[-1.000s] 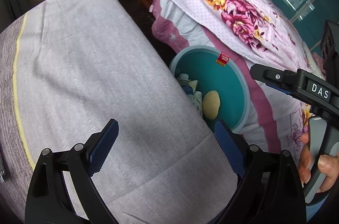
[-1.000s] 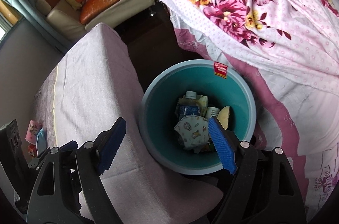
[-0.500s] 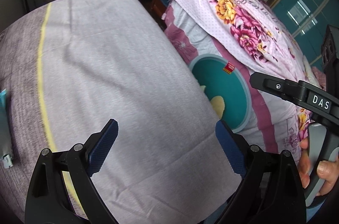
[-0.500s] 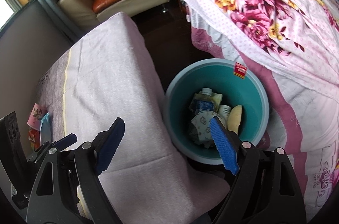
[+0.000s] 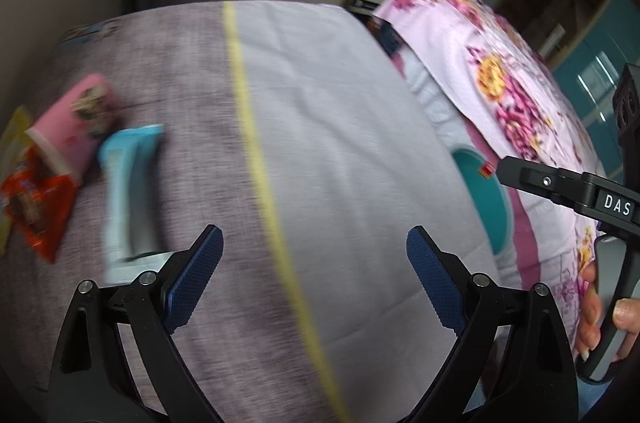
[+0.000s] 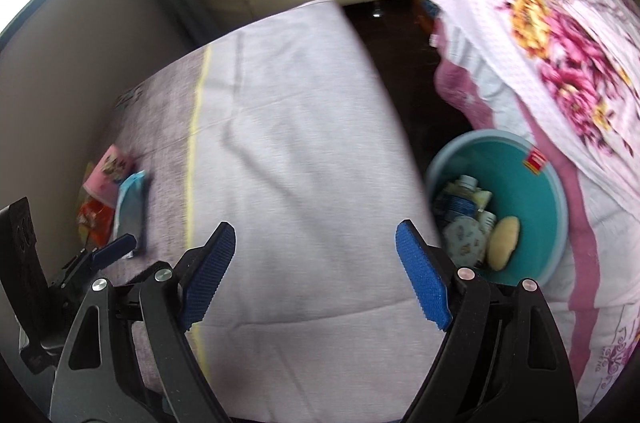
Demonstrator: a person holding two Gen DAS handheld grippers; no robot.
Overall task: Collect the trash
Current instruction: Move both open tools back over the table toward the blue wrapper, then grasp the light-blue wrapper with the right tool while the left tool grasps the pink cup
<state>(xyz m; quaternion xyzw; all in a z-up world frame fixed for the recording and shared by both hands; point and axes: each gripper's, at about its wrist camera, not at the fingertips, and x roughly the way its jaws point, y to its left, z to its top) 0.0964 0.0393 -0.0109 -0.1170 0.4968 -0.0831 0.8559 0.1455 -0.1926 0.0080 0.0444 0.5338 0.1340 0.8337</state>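
Our left gripper (image 5: 314, 279) above cloth-covered table (image 5: 340, 143), blue pads spread wide, holding nothing. Our right gripper (image 6: 316, 271) likewise spread and bare, above same table. Trash at table's far left edge, blurred: pink cup (image 5: 76, 127) on its side, light blue packet (image 5: 130, 191) just beside it, red wrapper (image 5: 38, 207) beneath cup. Teal bin (image 6: 556, 207) on floor right of table, against floral bedspread (image 6: 560, 35), bottles and scraps inside

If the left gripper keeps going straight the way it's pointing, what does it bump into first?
Probably just the cloth-covered table. The open, empty left gripper aims at bare fabric near the yellow stripe; the blue wrapper lies off to its left. Depth is unclear.
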